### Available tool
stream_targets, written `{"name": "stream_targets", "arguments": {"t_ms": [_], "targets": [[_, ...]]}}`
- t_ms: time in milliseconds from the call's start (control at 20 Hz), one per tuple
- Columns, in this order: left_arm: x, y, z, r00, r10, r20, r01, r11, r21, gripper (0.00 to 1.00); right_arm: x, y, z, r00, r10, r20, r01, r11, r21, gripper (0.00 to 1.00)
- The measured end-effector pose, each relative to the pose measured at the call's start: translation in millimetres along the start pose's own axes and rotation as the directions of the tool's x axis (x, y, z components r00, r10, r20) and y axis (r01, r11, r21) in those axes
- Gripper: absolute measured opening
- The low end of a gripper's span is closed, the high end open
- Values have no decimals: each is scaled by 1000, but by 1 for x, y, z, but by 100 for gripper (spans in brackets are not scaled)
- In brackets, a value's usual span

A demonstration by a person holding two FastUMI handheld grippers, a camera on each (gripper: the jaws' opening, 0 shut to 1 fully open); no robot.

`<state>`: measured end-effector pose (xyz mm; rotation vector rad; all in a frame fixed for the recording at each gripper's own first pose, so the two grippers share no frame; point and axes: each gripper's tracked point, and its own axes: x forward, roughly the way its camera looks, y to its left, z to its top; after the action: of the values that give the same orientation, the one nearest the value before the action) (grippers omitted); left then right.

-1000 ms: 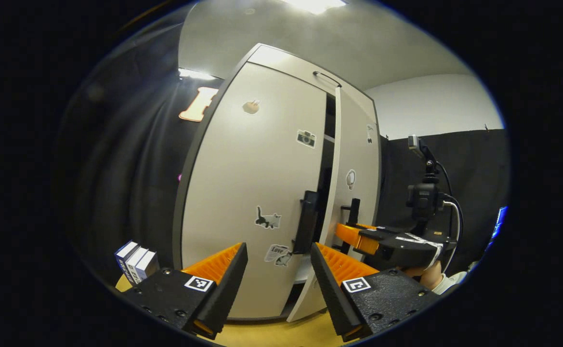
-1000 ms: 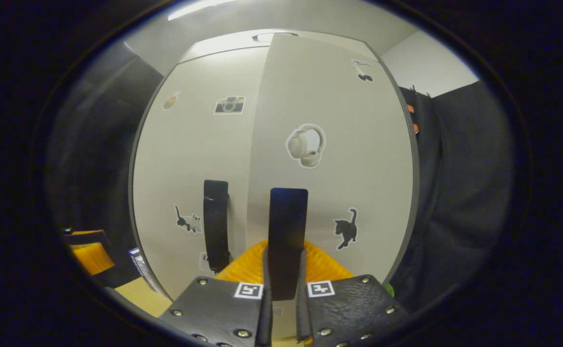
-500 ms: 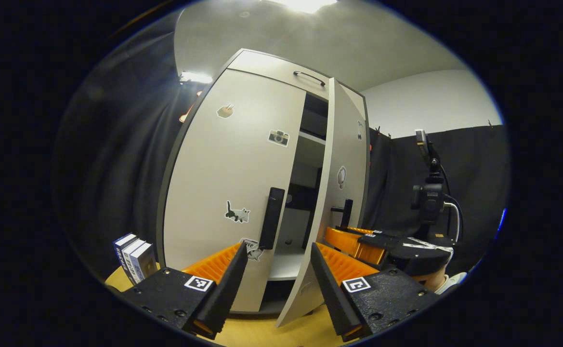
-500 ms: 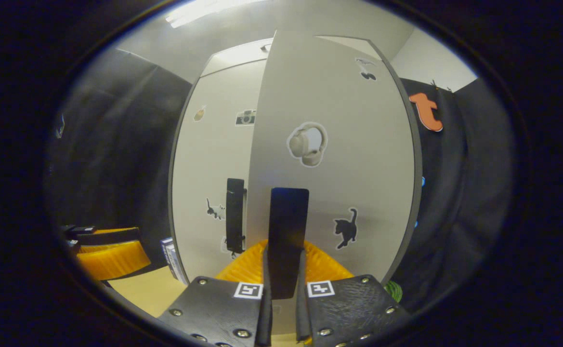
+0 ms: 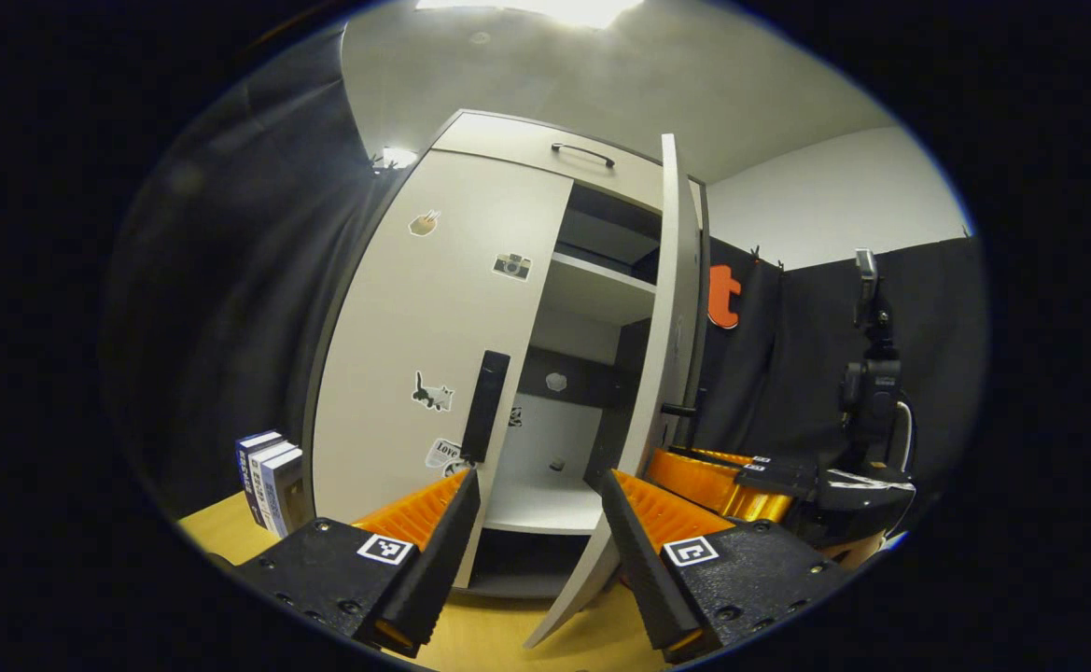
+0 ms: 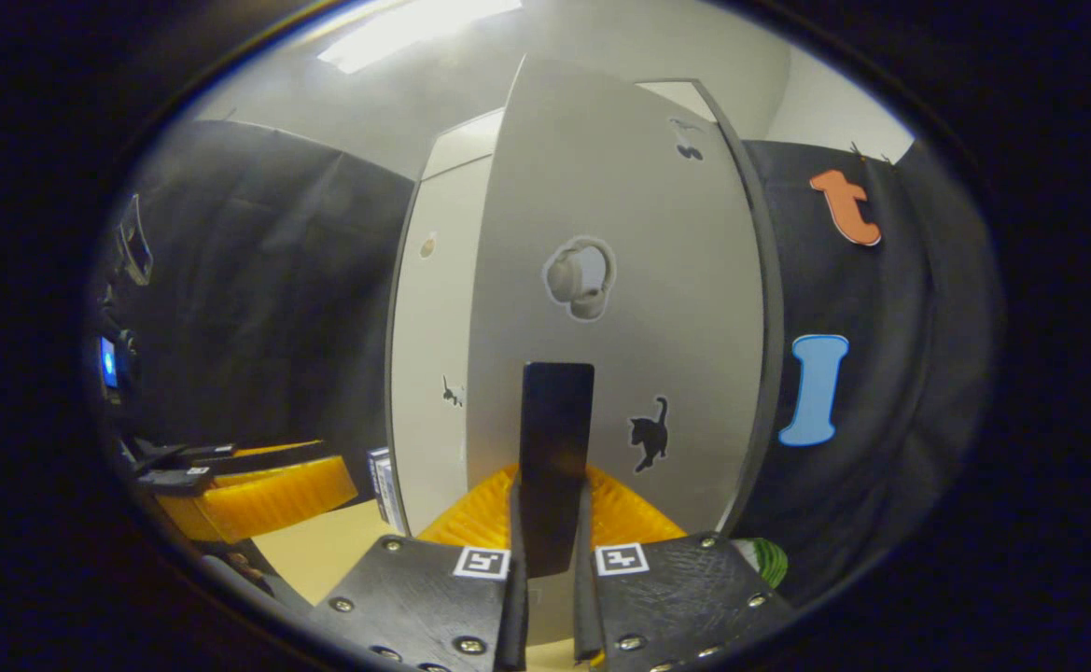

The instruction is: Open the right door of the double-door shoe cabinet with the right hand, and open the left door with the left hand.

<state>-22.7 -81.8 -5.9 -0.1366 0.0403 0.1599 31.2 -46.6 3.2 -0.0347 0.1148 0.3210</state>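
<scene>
Grey right door (image 6: 620, 280) swung wide — right gripper (image 6: 550, 560) clamped on its handle (image 6: 556, 448), apparently; left gripper (image 5: 536, 523) spread apart at lower centre.

Each gripper carries two black textured finger blocks with silver screws and a square black-and-white marker tag (image 6: 481, 562); ribbed inner faces flank the shoe cabinet's door handle (image 6: 555, 457).

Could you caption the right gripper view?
Right gripper shut on the right door's handle, door swung open.
</scene>
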Motion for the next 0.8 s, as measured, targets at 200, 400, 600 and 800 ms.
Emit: {"name": "stream_targets", "arguments": {"t_ms": [200,400,600,800], "targets": [[-7,-24,-11,1000,-10,-15,9,1000,-18,82,-26,-22,1,1000,-18,6,18,1000,3,19],[-7,-39,-19,999,-28,-34,28,1000,8,82,-39,-38,1,998,-55,2,55,998,-7,18],[-8,-43,-18,999,-31,-29,31,1000,-3,82,-55,-62,0,993,-121,2,121,992,-23,18],[-7,-48,-23,999,-35,-36,34,999,-20,82,-64,-95,1,973,-231,13,232,972,-37,18]]}}
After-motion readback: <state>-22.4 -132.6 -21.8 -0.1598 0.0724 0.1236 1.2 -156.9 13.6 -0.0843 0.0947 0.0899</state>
